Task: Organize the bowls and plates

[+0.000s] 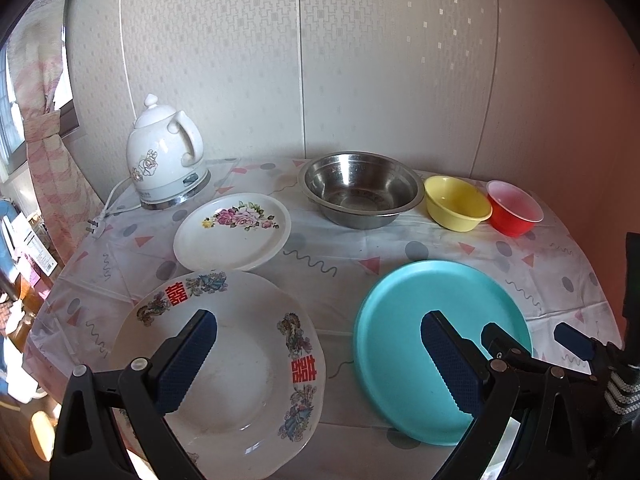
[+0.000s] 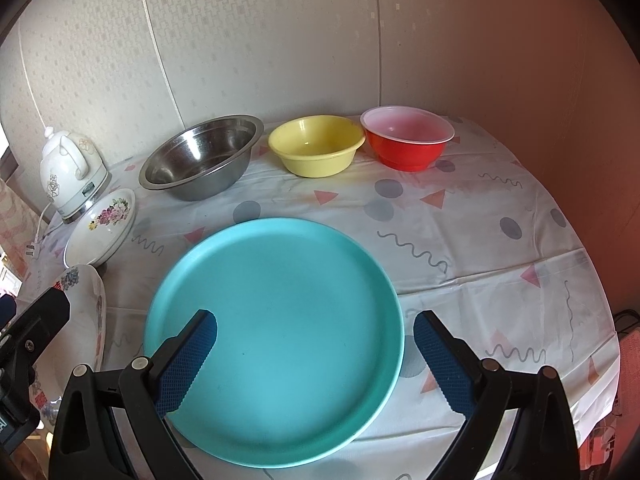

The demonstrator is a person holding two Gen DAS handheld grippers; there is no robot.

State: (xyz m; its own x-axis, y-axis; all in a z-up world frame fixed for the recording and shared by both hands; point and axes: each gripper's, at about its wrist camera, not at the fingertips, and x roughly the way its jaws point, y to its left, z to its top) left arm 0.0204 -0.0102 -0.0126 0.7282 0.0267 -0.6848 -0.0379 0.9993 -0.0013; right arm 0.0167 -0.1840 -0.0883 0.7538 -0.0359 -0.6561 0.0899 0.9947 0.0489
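A large white plate with red characters [image 1: 224, 364] lies near the table's front left, and my left gripper [image 1: 320, 360] hangs open above it, nothing between its fingers. A teal plate [image 2: 276, 320] lies at the front middle; my right gripper [image 2: 316, 356] stands open over its near half, holding nothing. In the left wrist view the teal plate [image 1: 404, 320] shows at right with my right gripper [image 1: 536, 340] beside it. A smaller floral plate [image 1: 232, 232] overlaps the big plate's far rim. At the back stand a steel bowl [image 1: 360, 188], a yellow bowl [image 2: 316, 150] and a red bowl [image 2: 408, 140].
A white ceramic kettle [image 1: 164, 156] on its base sits at the back left, its cord and plug [image 1: 96, 228] trailing on the patterned tablecloth [image 2: 480, 240]. A wallpapered wall runs close behind the bowls. The table's edges drop off at left, right and front.
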